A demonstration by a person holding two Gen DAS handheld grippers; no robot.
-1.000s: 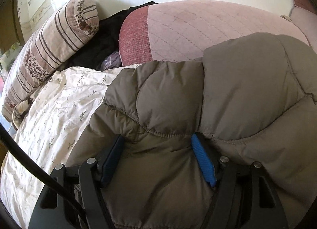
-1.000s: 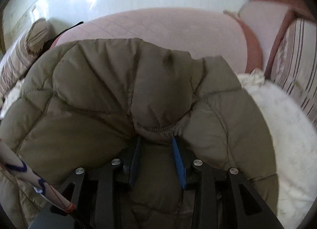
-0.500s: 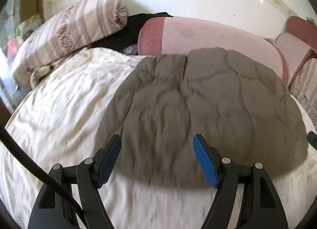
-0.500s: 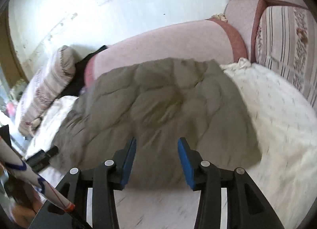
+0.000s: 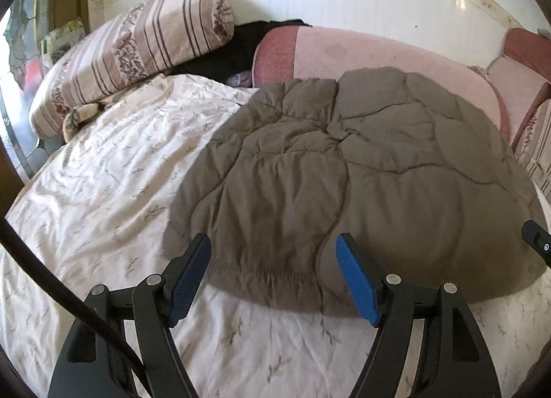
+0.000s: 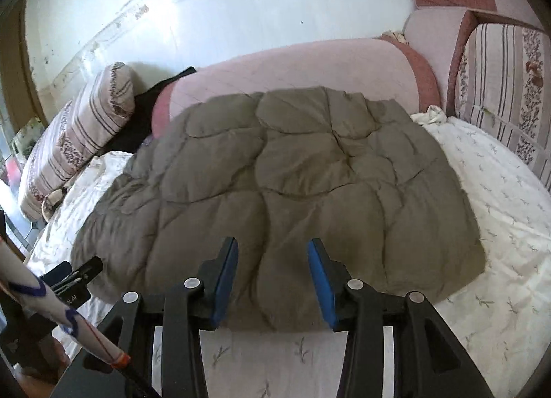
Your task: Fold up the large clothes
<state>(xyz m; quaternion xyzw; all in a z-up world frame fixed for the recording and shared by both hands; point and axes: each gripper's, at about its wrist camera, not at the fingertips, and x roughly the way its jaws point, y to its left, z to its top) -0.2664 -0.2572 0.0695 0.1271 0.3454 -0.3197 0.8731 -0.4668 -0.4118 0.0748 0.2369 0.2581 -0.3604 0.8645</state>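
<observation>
A puffy olive-brown quilted jacket [image 5: 361, 174] lies folded into a rounded slab on the floral white bed sheet [image 5: 103, 191], its knitted hem toward me. My left gripper [image 5: 272, 239] hangs open just over that near hem, and its blue pads touch no cloth. In the right wrist view the same jacket [image 6: 292, 174] fills the middle. My right gripper [image 6: 272, 242] is open over the jacket's near edge and holds nothing. The tip of the left gripper [image 6: 75, 274] shows at the lower left there.
A striped bolster pillow [image 5: 131, 50] lies at the back left, with a dark garment [image 5: 234, 50] beside it. A long pink cushion [image 5: 361, 50] runs along the white wall behind the jacket. A striped cushion [image 6: 506, 88] stands at the right edge of the bed.
A second ago both grippers pinched folds of the jacket. They have let go and drawn back toward me, and the jacket now lies flat on the sheet.
</observation>
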